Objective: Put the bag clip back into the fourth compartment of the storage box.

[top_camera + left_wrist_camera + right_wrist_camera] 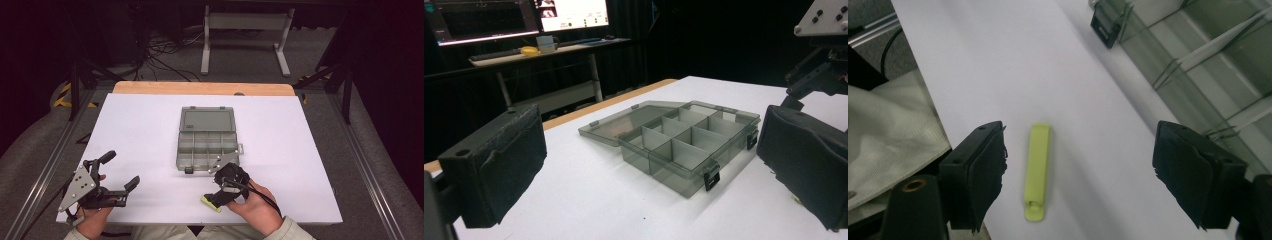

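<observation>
The clip, a slim yellow-green plastic piece, lies flat on the white bench near its front edge, at about seven o'clock from the open compartment box and well clear of it. Your right gripper hangs over the clip with its jaws wide and nothing pinched; in the right gripper view the clip lies between the two pads but close to the left-hand one, touching neither. Before you close, shift the gripper a little toward the clip so it sits midway between the pads, or the nearer pad will likely push it sideways first. Its long axis already runs along the jaws, so close across the narrow width and take it near the middle of its length. Come low enough that the pads meet its sides, not its top edge, since it is thin and may slip or tip. Close gently, then lift straight up before turning toward twelve o'clock and the box. Your left gripper rests at the bench's front left, at about eight o'clock from the box, its jaws wide and empty; leave it there.
</observation>
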Action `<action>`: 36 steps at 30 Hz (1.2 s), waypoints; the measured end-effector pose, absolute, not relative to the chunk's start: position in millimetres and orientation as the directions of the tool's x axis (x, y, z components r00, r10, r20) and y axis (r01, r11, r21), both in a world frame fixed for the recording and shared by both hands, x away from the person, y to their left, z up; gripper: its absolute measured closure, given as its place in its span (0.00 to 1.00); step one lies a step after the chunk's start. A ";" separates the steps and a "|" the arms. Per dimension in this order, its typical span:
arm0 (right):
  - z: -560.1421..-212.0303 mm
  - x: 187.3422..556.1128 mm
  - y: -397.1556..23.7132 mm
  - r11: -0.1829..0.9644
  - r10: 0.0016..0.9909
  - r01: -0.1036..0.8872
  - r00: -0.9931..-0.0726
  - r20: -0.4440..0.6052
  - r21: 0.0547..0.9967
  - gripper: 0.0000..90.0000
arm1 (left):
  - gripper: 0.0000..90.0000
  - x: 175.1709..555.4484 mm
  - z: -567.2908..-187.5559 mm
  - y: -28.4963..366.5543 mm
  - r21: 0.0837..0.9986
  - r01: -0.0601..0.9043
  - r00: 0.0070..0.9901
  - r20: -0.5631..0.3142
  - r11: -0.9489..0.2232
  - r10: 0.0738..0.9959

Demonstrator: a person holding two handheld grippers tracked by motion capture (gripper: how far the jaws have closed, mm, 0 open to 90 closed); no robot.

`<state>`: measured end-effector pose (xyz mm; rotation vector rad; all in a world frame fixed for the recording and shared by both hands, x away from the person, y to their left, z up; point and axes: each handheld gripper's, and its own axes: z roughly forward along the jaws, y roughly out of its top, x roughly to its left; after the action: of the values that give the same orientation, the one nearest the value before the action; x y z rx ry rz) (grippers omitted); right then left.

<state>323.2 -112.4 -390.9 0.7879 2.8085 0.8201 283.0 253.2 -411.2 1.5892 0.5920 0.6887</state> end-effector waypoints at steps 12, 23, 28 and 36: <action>-403.4 321.4 -100.9 0.766 0.495 0.470 -0.866 0.063 0.438 0.25 | 0.00 283.8 -411.5 253.0 0.992 -0.004 0.696 0.094 -0.127 0.712; -411.7 318.3 -94.5 0.784 0.484 0.460 -0.874 0.056 0.416 0.27 | 0.00 283.8 -411.4 252.9 0.992 -0.004 0.697 0.094 -0.128 0.711; -413.0 316.3 -93.5 0.771 0.489 0.460 -0.871 0.053 0.440 0.31 | 0.00 283.7 -411.2 252.9 0.992 -0.007 0.697 0.096 -0.128 0.711; -421.4 314.9 -89.0 0.783 0.473 0.449 -0.879 0.057 0.431 0.43 | 0.00 283.6 -411.2 253.3 0.992 -0.006 0.698 0.095 -0.127 0.710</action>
<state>314.9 -89.0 -421.4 0.7544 2.9149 0.6839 283.6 253.3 -411.2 1.5950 0.5884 0.6783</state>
